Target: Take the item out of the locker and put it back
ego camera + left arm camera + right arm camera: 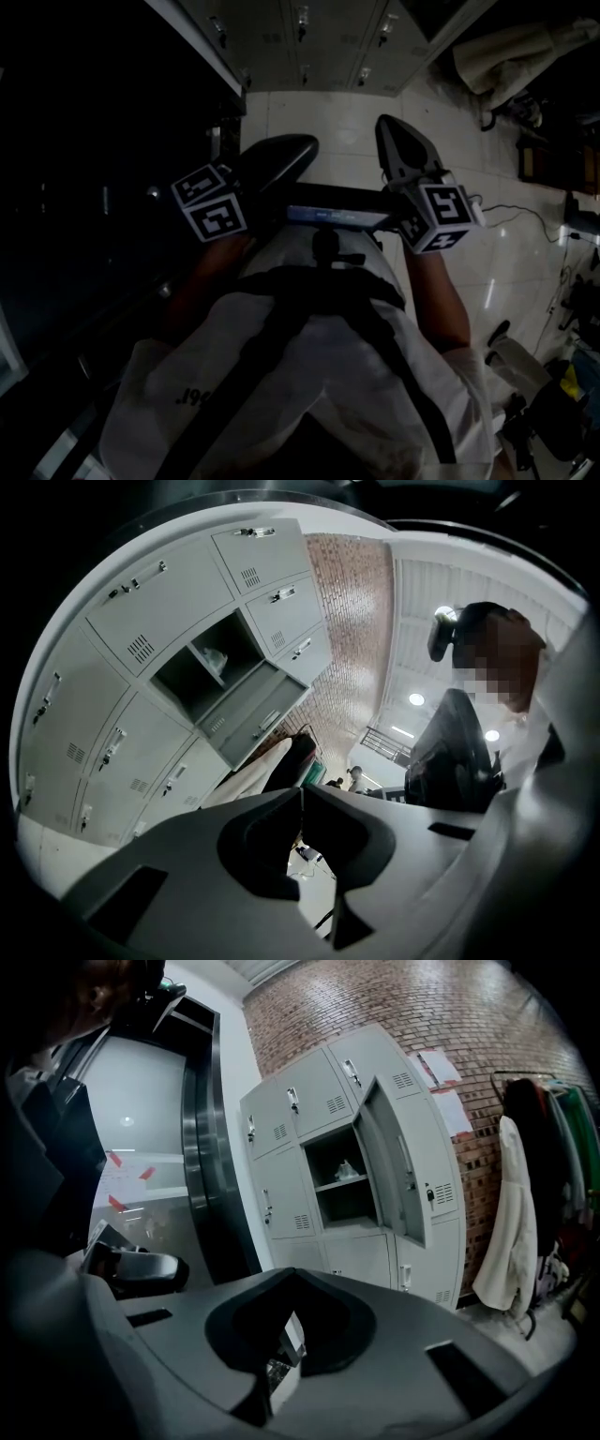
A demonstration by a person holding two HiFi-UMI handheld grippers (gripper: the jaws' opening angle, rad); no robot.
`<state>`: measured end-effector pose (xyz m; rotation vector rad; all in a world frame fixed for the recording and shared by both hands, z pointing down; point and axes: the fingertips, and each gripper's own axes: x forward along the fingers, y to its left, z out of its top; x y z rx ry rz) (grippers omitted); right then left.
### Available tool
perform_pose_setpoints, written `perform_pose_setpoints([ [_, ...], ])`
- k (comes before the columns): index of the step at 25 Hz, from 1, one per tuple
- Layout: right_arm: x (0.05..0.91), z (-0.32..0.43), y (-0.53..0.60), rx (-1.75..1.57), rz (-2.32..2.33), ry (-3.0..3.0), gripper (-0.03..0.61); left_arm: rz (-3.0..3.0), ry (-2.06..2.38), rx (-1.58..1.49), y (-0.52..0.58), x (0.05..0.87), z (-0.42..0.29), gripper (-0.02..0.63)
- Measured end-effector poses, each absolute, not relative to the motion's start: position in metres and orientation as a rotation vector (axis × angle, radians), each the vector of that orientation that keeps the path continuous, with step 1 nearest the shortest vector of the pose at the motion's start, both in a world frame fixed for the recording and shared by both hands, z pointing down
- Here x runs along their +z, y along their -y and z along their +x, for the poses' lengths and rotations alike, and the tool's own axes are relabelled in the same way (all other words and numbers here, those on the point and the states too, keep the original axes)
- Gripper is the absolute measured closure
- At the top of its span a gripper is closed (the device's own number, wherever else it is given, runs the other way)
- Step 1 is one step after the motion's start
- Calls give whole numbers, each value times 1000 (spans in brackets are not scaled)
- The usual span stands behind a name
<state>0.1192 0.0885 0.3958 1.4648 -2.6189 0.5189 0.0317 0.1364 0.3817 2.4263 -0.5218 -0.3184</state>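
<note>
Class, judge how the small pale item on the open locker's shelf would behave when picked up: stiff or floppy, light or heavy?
The pale item looks crumpled and uneven, so it probably sags rather than holds shape. It takes little room on the open locker's shelf, so it is likely light.

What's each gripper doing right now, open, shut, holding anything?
Left gripper: shut, nothing between its jaws.
Right gripper: shut, nothing between its jaws.
</note>
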Motion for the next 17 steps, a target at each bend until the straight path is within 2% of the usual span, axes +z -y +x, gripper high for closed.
perform_pose_setpoints([
  [17,415,113,-100,532,1525,2540,575,2390,414,-264,-145,402,26,607],
])
